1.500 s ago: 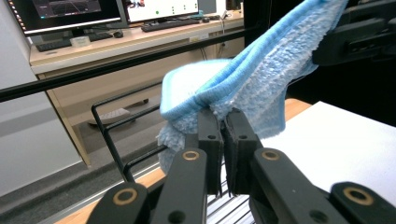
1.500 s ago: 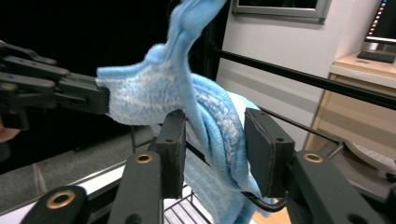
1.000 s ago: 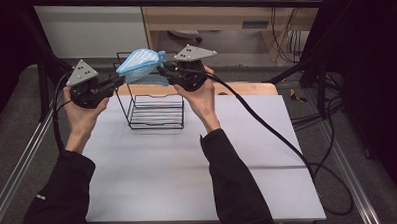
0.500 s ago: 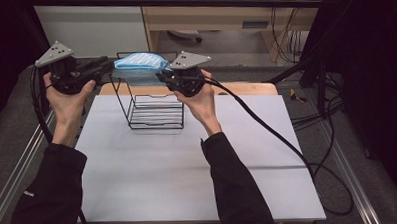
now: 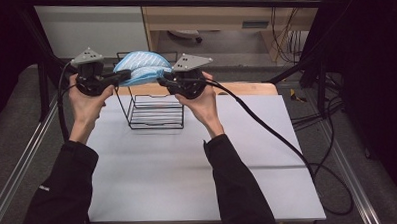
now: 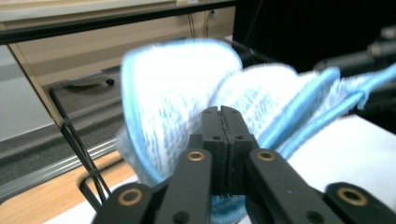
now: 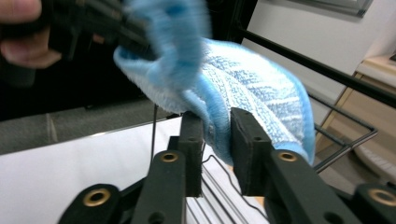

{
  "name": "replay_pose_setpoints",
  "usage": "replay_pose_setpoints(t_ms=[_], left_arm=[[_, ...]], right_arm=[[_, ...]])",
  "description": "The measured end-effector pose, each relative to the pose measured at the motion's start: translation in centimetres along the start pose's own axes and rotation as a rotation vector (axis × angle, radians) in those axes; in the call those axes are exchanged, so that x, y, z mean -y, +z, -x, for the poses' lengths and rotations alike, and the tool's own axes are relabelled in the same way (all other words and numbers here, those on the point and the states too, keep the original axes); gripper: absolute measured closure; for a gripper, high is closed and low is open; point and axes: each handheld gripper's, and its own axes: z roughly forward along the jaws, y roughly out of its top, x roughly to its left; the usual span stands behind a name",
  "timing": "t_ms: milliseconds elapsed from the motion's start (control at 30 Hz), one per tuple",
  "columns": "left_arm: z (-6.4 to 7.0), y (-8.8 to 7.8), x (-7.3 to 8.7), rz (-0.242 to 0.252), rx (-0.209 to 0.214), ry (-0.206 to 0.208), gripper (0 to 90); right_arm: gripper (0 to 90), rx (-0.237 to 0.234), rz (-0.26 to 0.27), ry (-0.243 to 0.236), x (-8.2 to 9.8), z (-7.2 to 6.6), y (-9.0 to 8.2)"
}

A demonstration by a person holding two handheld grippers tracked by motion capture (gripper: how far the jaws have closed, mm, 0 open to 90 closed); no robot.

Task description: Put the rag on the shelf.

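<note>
Jaws of both grippers were clamped on the blue cloth [image 5: 140, 67], stretched lengthwise between them above the wire rack [image 5: 155, 111]; the left jaws had just closed.

Grey floor [image 5: 7, 148] beyond the white table [image 5: 189, 182], pale wall panel [image 5: 93, 30], wooden shelving [image 5: 218, 13], black frame bars [image 5: 182, 1].

Ahead of you the counter [image 5: 188, 162] is covered with a pale sheet, and a strip of bare wood [image 5: 245, 88] shows along its far edge. Beyond it you see a light wooden cabinet [image 5: 218, 13] against the wall, with a white panel [image 5: 91, 28] to its left behind a black frame bar [image 5: 182, 1]. To your right, black cables [image 5: 333, 152] lie looped on the grey floor [image 5: 374, 186], and a metal rail [image 5: 18, 173] runs along the counter's left side.
</note>
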Motion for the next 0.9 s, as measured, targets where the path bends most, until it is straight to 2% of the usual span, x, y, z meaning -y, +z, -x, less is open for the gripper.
replay_pose_setpoints(t_ms=[233,300,400,500,600,667,800,900], left_arm=[[0.6,0.6,1.1,-0.026,-0.03,0.053,89.9],[0.6,0.8,1.3,-0.03,-0.035,0.056,90.0],[0.7,1.0,1.5,-0.04,-0.043,0.064,90.0],[0.9,1.2,1.6,-0.044,-0.052,0.077,90.0],[1.0,1.4,1.7,-0.052,-0.059,0.087,90.0],[1.0,1.4,1.7,-0.053,-0.06,0.091,89.9],[0.9,0.7,1.8,-0.026,-0.048,0.075,88.8],[0.7,-0.5,1.4,0.015,-0.046,0.052,83.8]], right_arm=[[52.1,-0.023,0.009,0.045,-0.4,-0.4,-0.7],[47.7,-0.027,0.019,0.052,-0.6,-0.5,-1.2],[48.2,-0.036,0.048,0.071,-1.0,-0.5,-1.9],[60.1,-0.035,0.065,0.108,-1.6,-0.3,-2.0],[80.1,-0.055,0.041,0.137,-1.6,-0.4,-1.2],[88.0,-0.073,0.009,0.168,-1.3,-0.4,-0.4],[90.0,-0.042,-0.079,0.171,0.0,-0.4,0.9],[90.0,-0.02,-0.094,0.188,0.7,-0.1,1.4]])
